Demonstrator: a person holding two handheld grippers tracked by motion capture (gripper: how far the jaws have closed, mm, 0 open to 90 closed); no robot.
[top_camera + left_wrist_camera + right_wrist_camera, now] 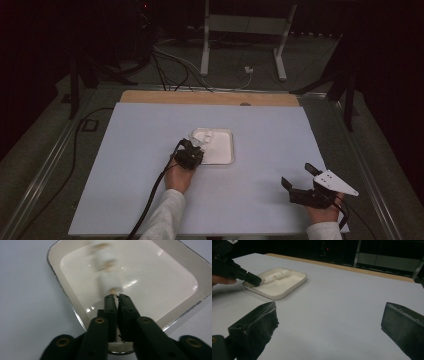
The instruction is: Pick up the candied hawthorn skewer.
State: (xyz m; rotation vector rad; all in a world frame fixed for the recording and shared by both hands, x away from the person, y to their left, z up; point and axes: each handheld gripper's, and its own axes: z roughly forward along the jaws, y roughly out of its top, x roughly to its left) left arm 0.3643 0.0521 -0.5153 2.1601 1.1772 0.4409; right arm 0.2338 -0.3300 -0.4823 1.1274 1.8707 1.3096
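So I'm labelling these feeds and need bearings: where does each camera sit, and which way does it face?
High view: above the person's side, looking forward and down on the table; both forearms and both grippers show.
Left gripper view: rides the left gripper, looking down into the white tray; jaws shut on a skewer of white pieces.
Right gripper view: low over the table, facing the tray; open jaws show.
All three share the tray.

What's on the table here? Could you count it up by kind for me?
White tray: 1
Skewer of white pieces, held over the tray by one end: 1
Hand-held grippers, left shut on the skewer, right open: 2
Total: 4
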